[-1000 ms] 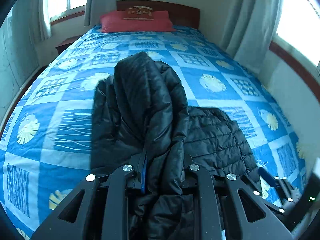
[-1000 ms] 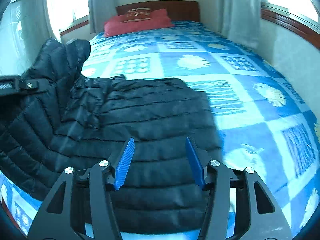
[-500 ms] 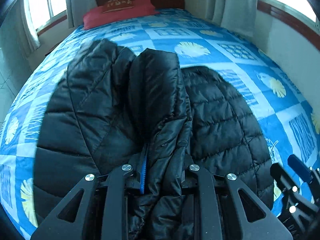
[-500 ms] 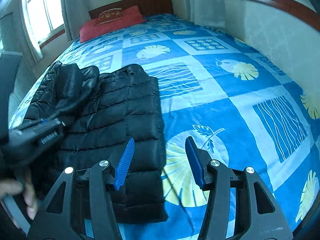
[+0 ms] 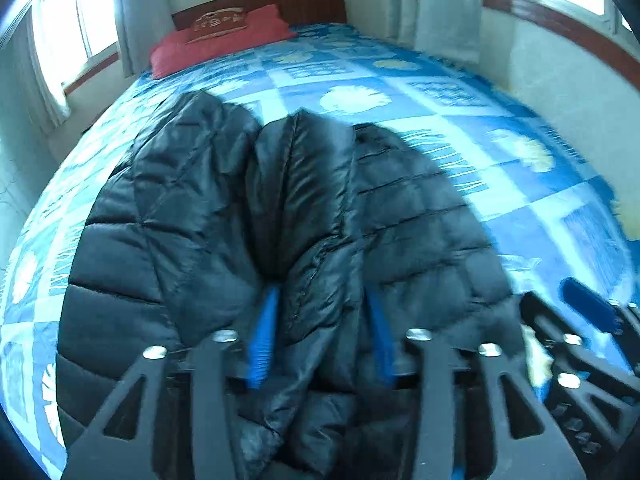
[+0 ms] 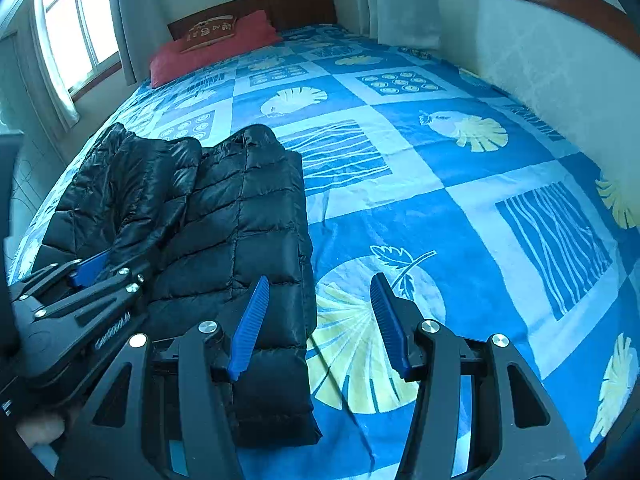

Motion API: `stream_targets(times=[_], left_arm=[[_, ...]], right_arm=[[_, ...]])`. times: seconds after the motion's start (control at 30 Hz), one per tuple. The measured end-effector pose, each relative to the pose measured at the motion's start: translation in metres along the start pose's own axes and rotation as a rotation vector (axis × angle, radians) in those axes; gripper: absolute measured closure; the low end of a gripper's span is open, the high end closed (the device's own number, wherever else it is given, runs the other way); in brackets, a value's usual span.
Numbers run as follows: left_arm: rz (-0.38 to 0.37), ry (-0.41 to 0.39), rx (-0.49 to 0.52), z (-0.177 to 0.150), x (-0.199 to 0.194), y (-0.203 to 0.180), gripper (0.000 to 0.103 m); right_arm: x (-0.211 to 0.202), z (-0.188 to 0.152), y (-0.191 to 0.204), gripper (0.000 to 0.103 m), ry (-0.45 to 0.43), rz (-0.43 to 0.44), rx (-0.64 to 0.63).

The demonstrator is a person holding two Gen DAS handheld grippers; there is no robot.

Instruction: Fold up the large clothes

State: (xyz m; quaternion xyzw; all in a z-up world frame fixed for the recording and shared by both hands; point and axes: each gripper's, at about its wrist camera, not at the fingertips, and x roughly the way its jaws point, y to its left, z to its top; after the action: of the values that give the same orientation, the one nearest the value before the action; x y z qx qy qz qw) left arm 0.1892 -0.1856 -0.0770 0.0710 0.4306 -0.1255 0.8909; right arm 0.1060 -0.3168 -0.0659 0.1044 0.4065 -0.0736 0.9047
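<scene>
We see the black quilted puffer jacket [image 6: 248, 216] lying folded lengthwise on the bed [image 6: 460, 208], glossy and puffy. Our left hand-held gripper [image 5: 322, 332] has just been opening, a fold of jacket loose between its jaws. Our right hand-held gripper [image 6: 318, 320] hovers spread, holding nothing.

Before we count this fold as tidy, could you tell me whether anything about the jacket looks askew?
Yes: the black puffer jacket lies flat on its right half, but its left side is bunched into a raised ridge between the left gripper's jaws, which have just been opening. The bedspread looks undisturbed.
</scene>
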Motion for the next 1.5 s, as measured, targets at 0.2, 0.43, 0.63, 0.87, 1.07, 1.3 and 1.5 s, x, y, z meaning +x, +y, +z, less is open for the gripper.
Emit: stream_targets(times=[0.2, 0.43, 0.63, 0.87, 1.07, 1.3, 1.5], left_arm=[[-0.109, -0.009, -0.017, 0.002, -0.036, -0.008, 0.041], [-0.161, -0.109, -0.027, -0.001, -0.097, 0.019, 0.040], [-0.011, -0.188, -0.139, -0.009, -0.111, 0.108, 0.032], [0.057, -0.092, -0.311, -0.035, -0.062, 0.194, 0.032], [0.002, -0.066, -0.348, -0.059, -0.033, 0.201, 0.031], [-0.042, -0.057, -0.357, -0.061, -0.023, 0.200, 0.031], [-0.065, -0.068, -0.357, -0.052, -0.029, 0.203, 0.031]], right_arm=[[-0.024, 0.000, -0.007, 0.050, -0.035, -0.017, 0.014], [-0.047, 0.004, 0.013, 0.049, -0.074, -0.004, -0.018], [-0.045, 0.017, 0.059, 0.041, -0.078, 0.067, -0.072], [-0.005, 0.036, 0.115, 0.023, -0.004, 0.199, -0.050], [0.044, 0.033, 0.135, 0.019, 0.115, 0.145, -0.075], [0.074, 0.019, 0.124, 0.043, 0.210, 0.279, 0.057], [0.042, 0.038, 0.128, 0.088, 0.087, 0.276, -0.022]])
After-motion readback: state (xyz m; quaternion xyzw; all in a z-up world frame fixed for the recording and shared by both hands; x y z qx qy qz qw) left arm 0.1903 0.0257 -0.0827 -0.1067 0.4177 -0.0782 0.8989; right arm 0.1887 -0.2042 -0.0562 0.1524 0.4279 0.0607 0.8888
